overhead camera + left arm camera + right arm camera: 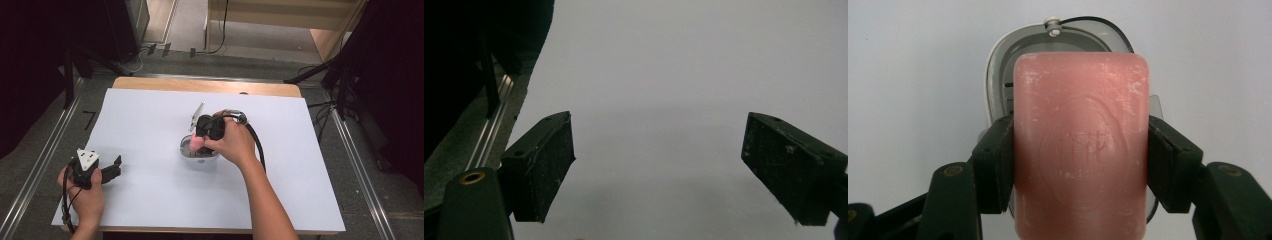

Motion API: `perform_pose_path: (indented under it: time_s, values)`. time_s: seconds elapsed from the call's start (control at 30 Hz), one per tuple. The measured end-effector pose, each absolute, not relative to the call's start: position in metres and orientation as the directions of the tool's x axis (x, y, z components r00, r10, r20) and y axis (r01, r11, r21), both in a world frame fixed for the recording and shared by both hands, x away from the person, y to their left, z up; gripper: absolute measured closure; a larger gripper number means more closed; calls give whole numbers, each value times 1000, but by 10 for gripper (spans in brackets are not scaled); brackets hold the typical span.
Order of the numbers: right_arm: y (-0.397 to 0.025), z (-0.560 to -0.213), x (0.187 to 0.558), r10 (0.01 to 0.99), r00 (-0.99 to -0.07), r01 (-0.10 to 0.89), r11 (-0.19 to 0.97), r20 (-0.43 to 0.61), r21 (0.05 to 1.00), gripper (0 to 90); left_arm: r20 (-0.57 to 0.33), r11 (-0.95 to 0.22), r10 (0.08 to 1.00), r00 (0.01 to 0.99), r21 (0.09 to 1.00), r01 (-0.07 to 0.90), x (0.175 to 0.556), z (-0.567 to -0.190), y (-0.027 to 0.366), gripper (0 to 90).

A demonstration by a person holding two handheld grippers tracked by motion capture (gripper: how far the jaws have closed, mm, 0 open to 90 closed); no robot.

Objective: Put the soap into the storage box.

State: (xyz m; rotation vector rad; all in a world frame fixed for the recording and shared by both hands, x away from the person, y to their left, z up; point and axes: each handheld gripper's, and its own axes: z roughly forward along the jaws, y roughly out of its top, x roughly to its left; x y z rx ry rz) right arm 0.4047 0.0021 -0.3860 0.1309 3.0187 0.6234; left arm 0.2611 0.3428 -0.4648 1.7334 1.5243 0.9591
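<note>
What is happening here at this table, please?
A person works at a table covered with a white sheet, holding a gripper in each hand. The right gripper is shut on a pink bar of soap and holds it just over an open soap box in the middle of the table; the box's lid stands up behind it. The left gripper rests near the left front corner of the sheet with its jaws open and nothing between them.

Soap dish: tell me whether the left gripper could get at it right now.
Probably yes. The left gripper sits open near the table's left edge, and bare white surface lies between it and the soap dish. The right gripper, holding pink soap over it, crowds the far side.
</note>
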Motion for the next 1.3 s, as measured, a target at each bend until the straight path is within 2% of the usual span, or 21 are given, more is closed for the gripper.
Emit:
perform_pose_path:
  time_s: [0.2,0.27,0.33,0.37,0.4,0.47,0.83,1.1,1.17,1.27,1.3]
  values:
    - [5,-390,404,55,-998,35,920,-42,390,389,115,-131,991,65,836,533,261,-465,343,142]
    - [5,-390,404,66,-997,46,921,-36,388,388,115,-132,991,65,836,532,261,-465,343,142]
    - [3,-388,404,86,-996,69,901,-20,427,374,114,-131,991,65,837,531,261,-465,343,143]
    - [1,-386,404,96,-995,92,893,12,440,329,113,-130,992,64,838,530,261,-465,343,143]
    - [1,-386,404,96,-995,92,893,12,440,329,113,-130,992,64,838,530,261,-465,343,142]
    - [-3,-382,404,121,-993,113,872,15,476,316,110,-129,992,67,837,532,261,-465,343,142]
    - [-36,-387,399,232,-973,193,827,-8,528,174,112,-130,991,66,836,534,261,-465,343,143]
    - [-81,-390,393,346,-938,286,736,22,613,99,114,-132,991,66,836,532,261,-465,343,143]
    - [-85,-390,393,357,-934,302,734,33,609,92,115,-132,991,67,836,533,261,-465,343,143]
    - [-99,-397,391,407,-913,345,724,34,597,0,118,-135,991,66,834,535,261,-465,342,143]
    - [-101,-398,390,420,-907,359,720,38,594,0,118,-135,991,66,834,535,261,-465,342,143]
